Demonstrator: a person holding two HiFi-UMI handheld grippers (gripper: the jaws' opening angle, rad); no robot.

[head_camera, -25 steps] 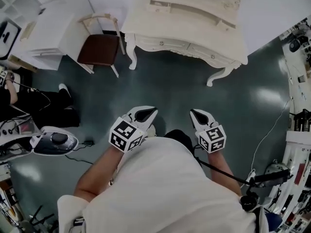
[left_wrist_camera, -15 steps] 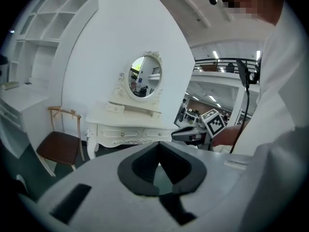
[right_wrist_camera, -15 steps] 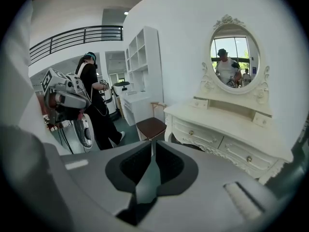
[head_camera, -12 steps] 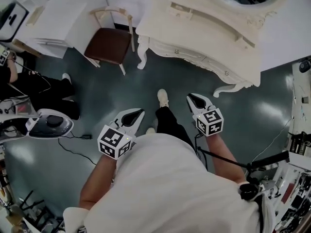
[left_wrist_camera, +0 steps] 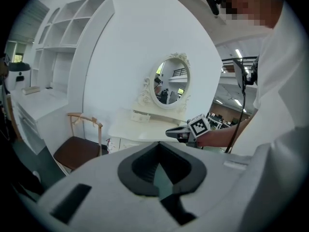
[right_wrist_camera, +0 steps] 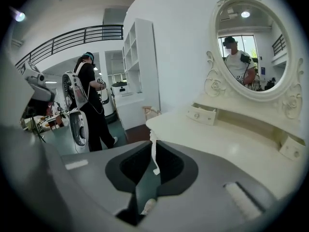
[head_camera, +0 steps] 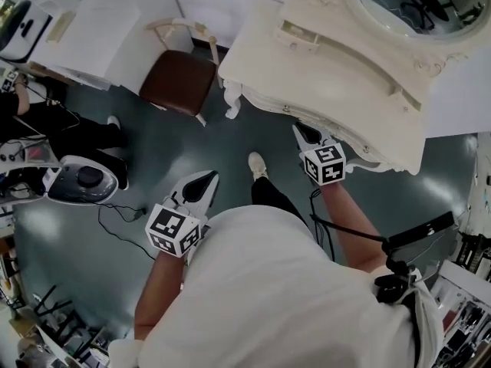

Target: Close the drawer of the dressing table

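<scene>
white shirt (head_camera: 291, 297); white left tongs (head_camera: 207, 177), right tongs (head_camera: 300, 129)

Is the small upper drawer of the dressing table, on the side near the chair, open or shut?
Open: the small drawer sticks out from its shelf, and the head view shows its hollow inside.

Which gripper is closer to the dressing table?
Right. The right gripper, jaws just opened, empty, is at the front of the dressing table; the left gripper hangs over the floor.
</scene>
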